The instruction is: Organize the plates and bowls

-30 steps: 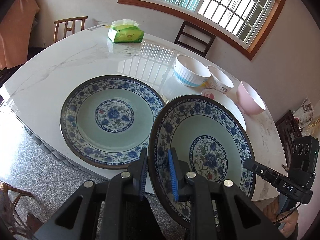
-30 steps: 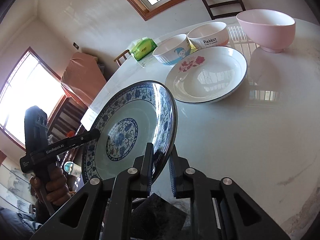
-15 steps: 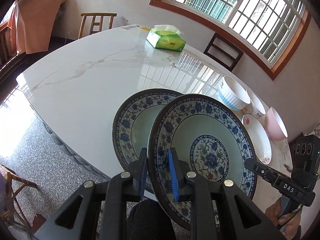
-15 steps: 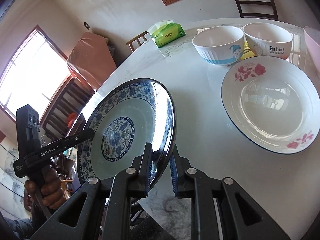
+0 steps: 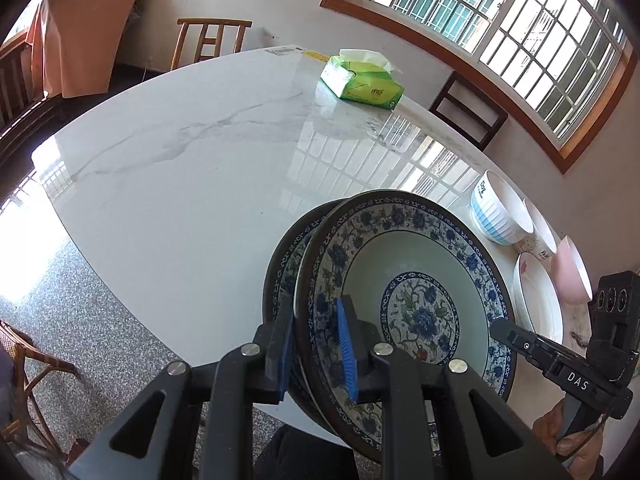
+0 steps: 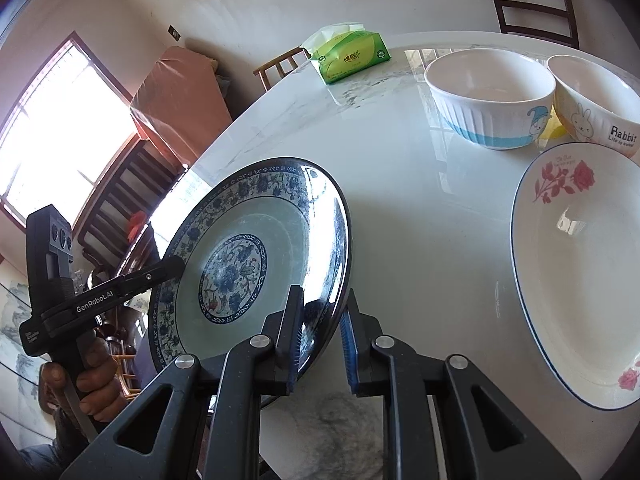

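Both grippers hold one blue-and-white floral plate (image 5: 416, 280) by opposite rims, tilted above the table's near edge. My left gripper (image 5: 316, 348) is shut on its left rim. My right gripper (image 6: 320, 344) is shut on its right rim (image 6: 328, 256). A second matching floral plate (image 5: 286, 260) lies on the table right behind the held one and is mostly hidden by it. A white rose plate (image 6: 576, 292), a blue-striped white bowl (image 6: 490, 96), a white "Rabbit" bowl (image 6: 596, 104) and a pink bowl (image 5: 572, 276) sit to the right.
A green tissue pack (image 5: 362, 82) lies at the far side of the white marble table (image 5: 192, 168). Wooden chairs (image 5: 210, 38) stand around the table. The table's near edge drops to a speckled floor (image 5: 60, 312).
The held plate has moved left across the table until it overlaps the second floral plate, which now shows only as a sliver behind it. Both grippers kept their hold.
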`<state>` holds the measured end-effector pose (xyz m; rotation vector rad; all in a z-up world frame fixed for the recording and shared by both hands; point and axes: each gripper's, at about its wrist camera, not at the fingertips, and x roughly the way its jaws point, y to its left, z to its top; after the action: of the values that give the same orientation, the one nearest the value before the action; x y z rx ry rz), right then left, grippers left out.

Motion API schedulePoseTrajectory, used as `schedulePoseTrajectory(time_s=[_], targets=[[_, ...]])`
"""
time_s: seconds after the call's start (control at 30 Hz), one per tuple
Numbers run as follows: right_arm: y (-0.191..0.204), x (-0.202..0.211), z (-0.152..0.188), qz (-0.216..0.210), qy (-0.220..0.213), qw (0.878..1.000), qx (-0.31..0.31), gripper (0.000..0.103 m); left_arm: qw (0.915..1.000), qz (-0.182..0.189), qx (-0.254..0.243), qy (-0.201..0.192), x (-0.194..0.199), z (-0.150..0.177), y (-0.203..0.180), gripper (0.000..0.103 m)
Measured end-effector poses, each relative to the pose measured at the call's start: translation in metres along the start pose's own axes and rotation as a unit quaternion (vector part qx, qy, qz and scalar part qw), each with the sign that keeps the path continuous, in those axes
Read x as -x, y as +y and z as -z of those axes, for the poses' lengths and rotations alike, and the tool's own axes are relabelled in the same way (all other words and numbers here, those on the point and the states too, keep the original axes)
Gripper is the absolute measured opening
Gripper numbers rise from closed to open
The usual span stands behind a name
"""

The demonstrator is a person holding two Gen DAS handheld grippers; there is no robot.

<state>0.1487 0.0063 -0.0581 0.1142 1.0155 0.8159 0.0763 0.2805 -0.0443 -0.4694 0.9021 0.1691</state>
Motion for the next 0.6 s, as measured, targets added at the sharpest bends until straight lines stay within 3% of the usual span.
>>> schedulePoseTrajectory(time_s=[0.6], targets=[[0.017, -0.002, -0.004, 0.013, 0.002, 1.0, 0.014, 0.018, 1.0, -0.003, 0.008, -0.001, -0.007, -0.006, 0.008, 0.022]])
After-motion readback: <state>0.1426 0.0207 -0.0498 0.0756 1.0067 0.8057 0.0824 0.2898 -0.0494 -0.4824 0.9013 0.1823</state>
